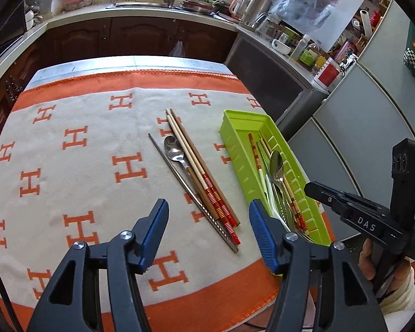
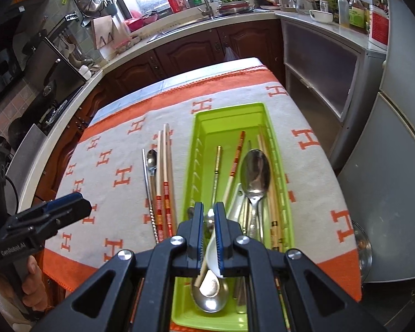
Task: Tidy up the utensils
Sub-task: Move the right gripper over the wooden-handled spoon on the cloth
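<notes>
A lime green utensil tray (image 1: pixel 236 127) (image 2: pixel 229 116) lies on the right of the orange-and-cream cloth and holds spoons, chopsticks and a fork. Left of it on the cloth lie a small steel spoon (image 1: pixel 173 149) (image 2: pixel 151 159), wooden chopsticks (image 1: pixel 189 157) (image 2: pixel 164 160) with red-banded ends, and one metal chopstick (image 1: pixel 179 182) (image 2: pixel 146 177). My left gripper (image 1: pixel 209 231) is open and empty, low over the near ends of those chopsticks. My right gripper (image 2: pixel 207 231) is over the tray's near end with jaws almost closed and nothing clamped; a large steel spoon (image 2: pixel 255 171) lies ahead of it.
The cloth-covered table (image 1: pixel 77 152) has its right edge just beyond the tray. Grey cabinets and a fridge (image 1: pixel 368 116) stand to the right. A kitchen counter with sink (image 2: pixel 204 5) runs along the back. The right gripper's body (image 1: pixel 373 215) shows beside the tray.
</notes>
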